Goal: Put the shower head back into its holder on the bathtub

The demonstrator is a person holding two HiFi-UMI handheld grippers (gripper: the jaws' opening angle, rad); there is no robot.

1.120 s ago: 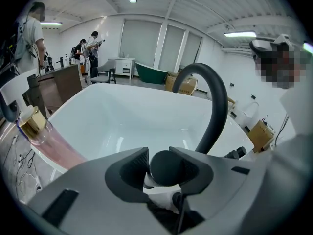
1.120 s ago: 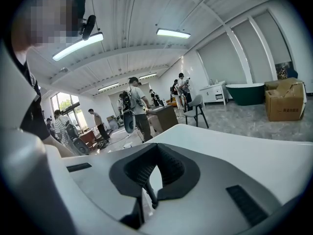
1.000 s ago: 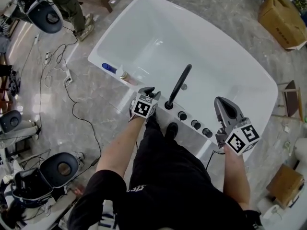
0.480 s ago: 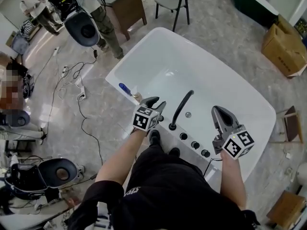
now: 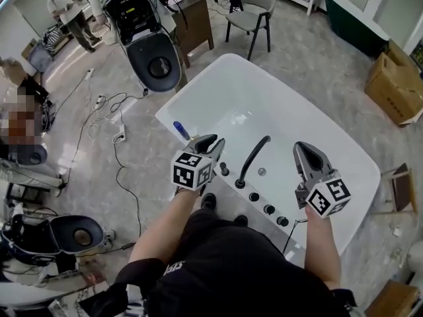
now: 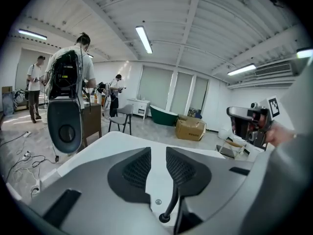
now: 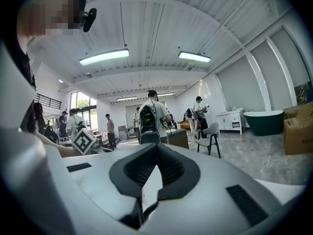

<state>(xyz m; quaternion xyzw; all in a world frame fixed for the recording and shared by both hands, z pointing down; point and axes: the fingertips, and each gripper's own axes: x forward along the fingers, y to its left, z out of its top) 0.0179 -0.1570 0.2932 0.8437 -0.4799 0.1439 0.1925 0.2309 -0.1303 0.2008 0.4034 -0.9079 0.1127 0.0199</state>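
Observation:
The black, curved shower head (image 5: 255, 157) stands slanted in its holder (image 5: 239, 184) on the white bathtub's near rim (image 5: 218, 183), with nothing touching it. My left gripper (image 5: 213, 142) hovers above the rim just left of it. Its pads (image 6: 138, 169) stand a narrow gap apart with nothing between them. Through that gap the left gripper view shows the shower head's stem (image 6: 169, 204). My right gripper (image 5: 305, 154) hangs above the rim right of the shower head, shut and empty, its fingertips (image 7: 147, 153) touching.
Three black knobs (image 5: 268, 209) sit on the rim right of the holder. A blue bottle (image 5: 180, 129) lies on the rim's left end. Cables (image 5: 114, 137) trail over the floor at left. A chair (image 5: 254, 10), cardboard boxes (image 5: 395, 88) and several people stand around.
Both grippers have risen away from the tub rim, the left one more. The head view has tilted up and shows more of the room. The shower head has stayed in place.

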